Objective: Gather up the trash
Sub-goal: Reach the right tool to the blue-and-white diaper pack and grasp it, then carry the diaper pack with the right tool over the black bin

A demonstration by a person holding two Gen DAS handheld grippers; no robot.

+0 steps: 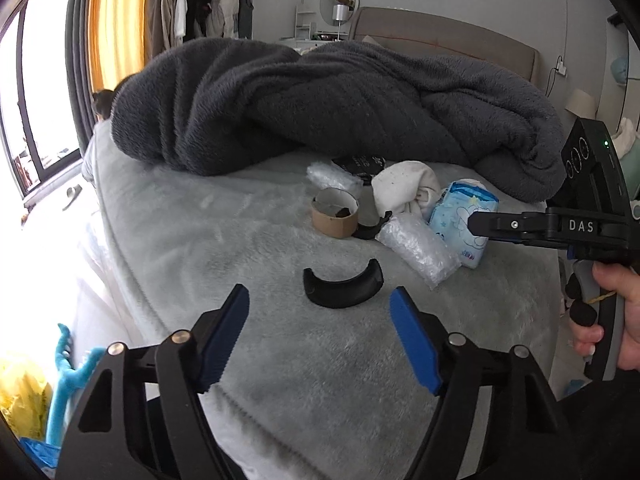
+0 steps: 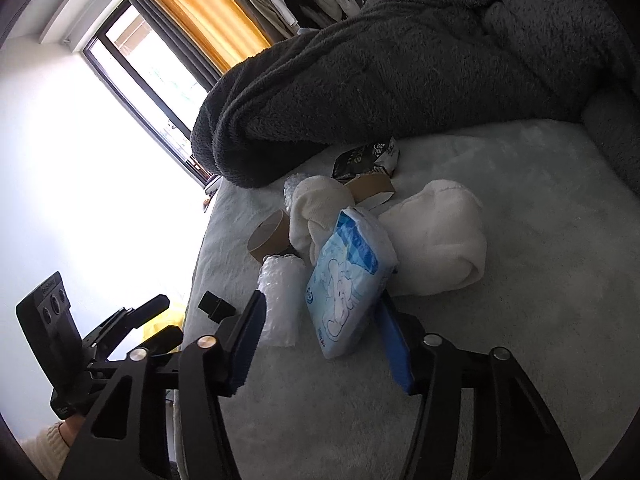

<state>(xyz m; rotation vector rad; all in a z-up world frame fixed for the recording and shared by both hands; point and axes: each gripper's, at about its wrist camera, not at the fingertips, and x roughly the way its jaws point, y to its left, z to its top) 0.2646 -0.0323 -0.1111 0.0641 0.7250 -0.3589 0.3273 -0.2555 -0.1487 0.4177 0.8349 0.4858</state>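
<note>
only left view shows black curved piece (image 1: 343, 289) ahead of gaping left tool (image 1: 320, 336), right tool (image 2: 320, 340) straddling tissue pack (image 2: 347, 284), grip unclear

- Left gripper (image 1: 320, 306): black angular arms, round silver screws, ribbed blue pads (image 1: 224, 338)
- Right gripper (image 2: 320, 320): same black build; white "DAS" lettering and a green light above the lettering
- Cream knitted sleeve (image 2: 40, 446) at the wrist

The right gripper (image 2: 320, 344) stands with its blue fingers (image 2: 396, 354) either side of a blue tissue pack (image 2: 344, 292). A bubble-wrap roll (image 2: 280, 300) lies just inside the left finger, with white cloth (image 2: 436, 240) beyond the tips.
</note>
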